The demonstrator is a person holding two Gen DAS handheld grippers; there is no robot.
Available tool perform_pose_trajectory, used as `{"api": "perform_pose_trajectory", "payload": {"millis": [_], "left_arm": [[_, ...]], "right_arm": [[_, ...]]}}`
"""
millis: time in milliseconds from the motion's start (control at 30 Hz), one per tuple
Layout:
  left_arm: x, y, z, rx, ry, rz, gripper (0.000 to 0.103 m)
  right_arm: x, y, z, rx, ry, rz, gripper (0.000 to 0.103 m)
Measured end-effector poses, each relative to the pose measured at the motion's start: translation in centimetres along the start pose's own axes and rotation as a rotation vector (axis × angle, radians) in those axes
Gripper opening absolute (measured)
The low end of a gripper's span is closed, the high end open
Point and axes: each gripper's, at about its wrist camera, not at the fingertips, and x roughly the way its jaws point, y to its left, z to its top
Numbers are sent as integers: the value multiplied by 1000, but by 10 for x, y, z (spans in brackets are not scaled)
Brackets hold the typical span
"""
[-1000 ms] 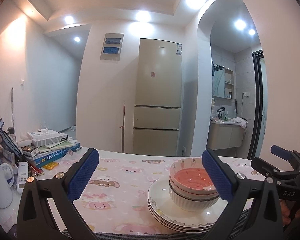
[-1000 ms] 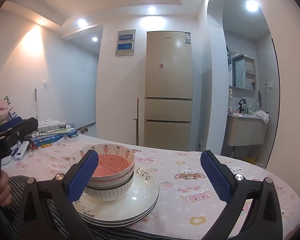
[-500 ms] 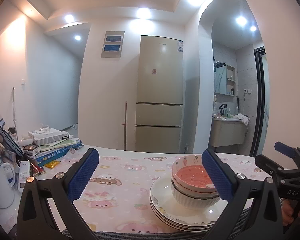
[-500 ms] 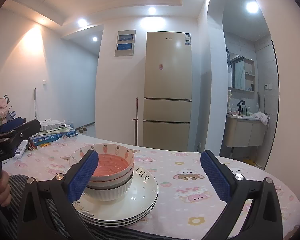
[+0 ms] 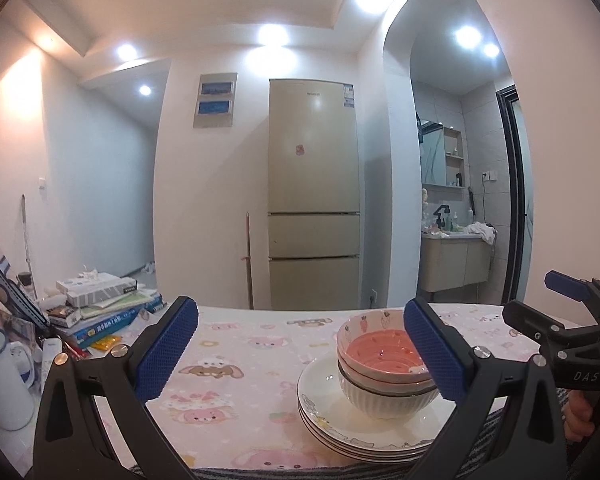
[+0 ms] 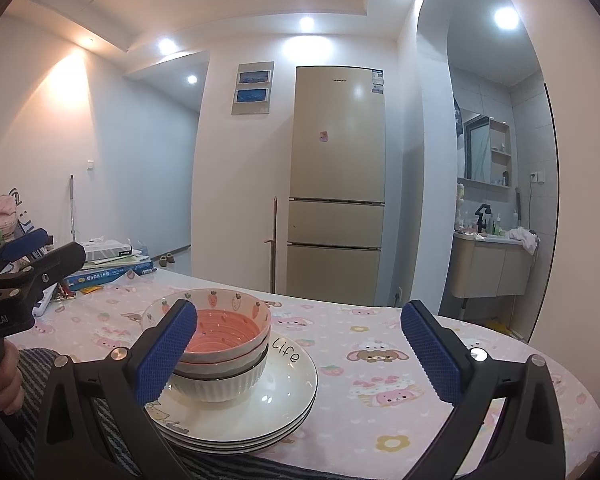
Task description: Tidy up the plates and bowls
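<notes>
Pink bowl stack nests on plates; left gripper, right gripper wide, empty. Pinch top rim at 3 o'clock, lift straight.

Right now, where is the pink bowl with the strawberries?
The pink bowl tops the nested bowls on the stack of plates at the near table edge, lower left in the right wrist view, lower right in the left wrist view.

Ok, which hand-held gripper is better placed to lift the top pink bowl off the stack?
Right, marginally. The left hand-held gripper and right hand-held gripper are both open with the pink bowl off-centre, but the bowl looks larger, so probably nearer, in the right wrist view.
</notes>
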Motion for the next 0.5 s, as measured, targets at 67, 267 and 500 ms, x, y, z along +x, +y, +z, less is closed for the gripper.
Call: {"api": "perform_pose_trajectory", "payload": {"millis": [67,267,500], "left_arm": [[0,1,0,-5,-1,3,103],[-3,0,0,10,-7,0,103],[-1,-1,0,6,-3,-1,103]], "right_arm": [[1,1,0,-1,-1,0,103],[1,1,0,0,1,-1,103],[0,0,0,0,-1,0,103]]}}
